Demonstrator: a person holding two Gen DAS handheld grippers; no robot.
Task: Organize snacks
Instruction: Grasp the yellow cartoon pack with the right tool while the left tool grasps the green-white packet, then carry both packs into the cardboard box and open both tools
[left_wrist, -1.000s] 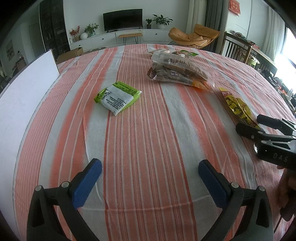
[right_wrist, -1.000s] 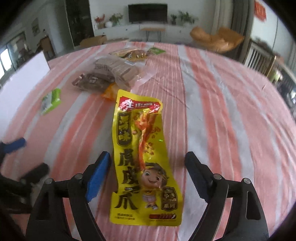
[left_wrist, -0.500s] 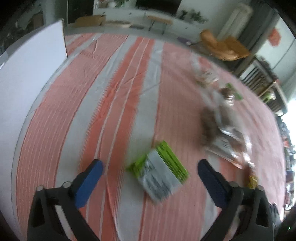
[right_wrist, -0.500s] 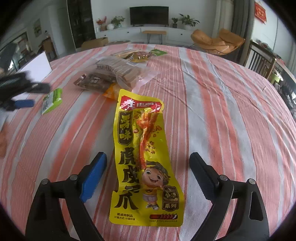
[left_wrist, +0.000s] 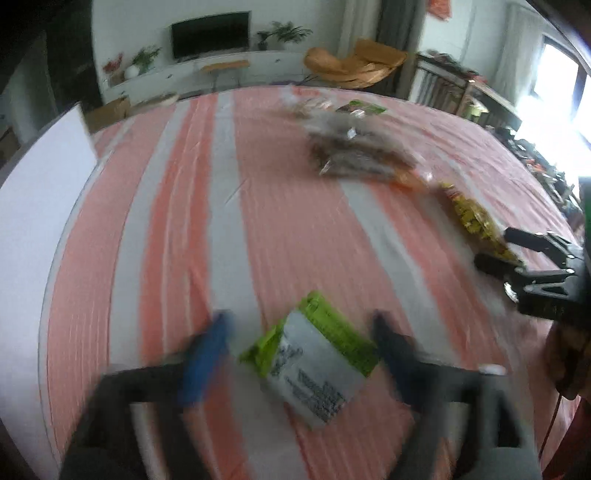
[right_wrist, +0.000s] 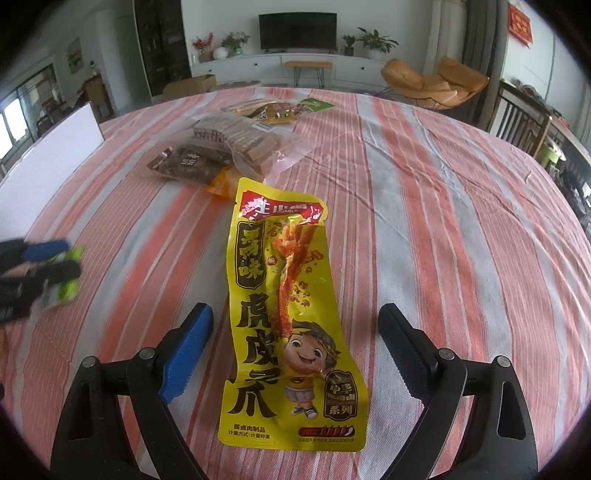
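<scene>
While both grippers stand wide apart, the left gripper (left_wrist: 301, 350) straddles the green snack packet (left_wrist: 314, 360) and the right gripper (right_wrist: 295, 347) straddles the yellow chicken-feet pouch (right_wrist: 284, 314).

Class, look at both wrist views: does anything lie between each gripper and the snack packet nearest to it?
Nothing visible does. The left gripper stands open around the green packet, and the right gripper stands open around the yellow packet. Only striped tablecloth shows between pads and packets.

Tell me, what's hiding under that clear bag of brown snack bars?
The clear bag lies on a dark brown snack packet and an orange packet. Only their edges stick out; the rest is covered, so anything else beneath cannot be seen.
</scene>
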